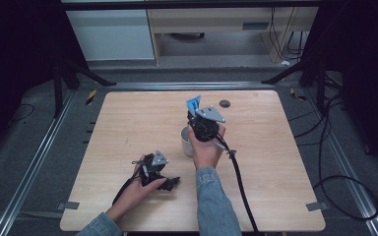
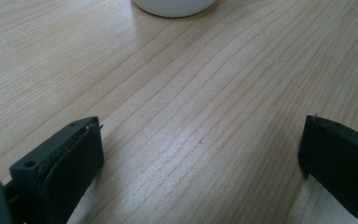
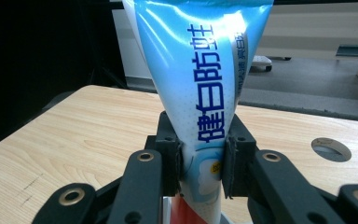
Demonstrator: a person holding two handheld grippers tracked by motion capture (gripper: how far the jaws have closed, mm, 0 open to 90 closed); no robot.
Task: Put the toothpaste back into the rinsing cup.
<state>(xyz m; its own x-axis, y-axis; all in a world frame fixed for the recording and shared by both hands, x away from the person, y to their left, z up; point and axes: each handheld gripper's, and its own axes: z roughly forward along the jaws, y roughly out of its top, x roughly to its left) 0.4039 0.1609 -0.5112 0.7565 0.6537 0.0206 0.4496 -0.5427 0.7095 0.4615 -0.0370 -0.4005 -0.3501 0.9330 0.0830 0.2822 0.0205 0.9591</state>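
Right gripper (image 1: 193,114) has its jaws clamped on the toothpaste tube (image 3: 200,88), pads biting the lower part near the red cap end, crimped end sticking up. In the high view I've got it right above the white cup (image 1: 187,141), which sits mid-table, so my read is I'm about to stand the tube in the cup, cap down.

Left gripper (image 1: 173,181) is parked low on the table (image 1: 275,162) near the front edge, jaws spread wide with nothing between them, pointing at the cup's base (image 2: 173,6) (I'm not using it for anything right now, as far as I can tell).

What worries me:
- My own hand and the gripper body block part of the cup rim from above, so lining up the cap is partly guesswork. Catch the rim and the cup could tip or skid, since nothing is bracing it.
- The tube is soft and slick. Squeezed this close to the cap, it could bend or slip sideways.
- Let go too high and it may bounce out, or lean and pull the cup over.
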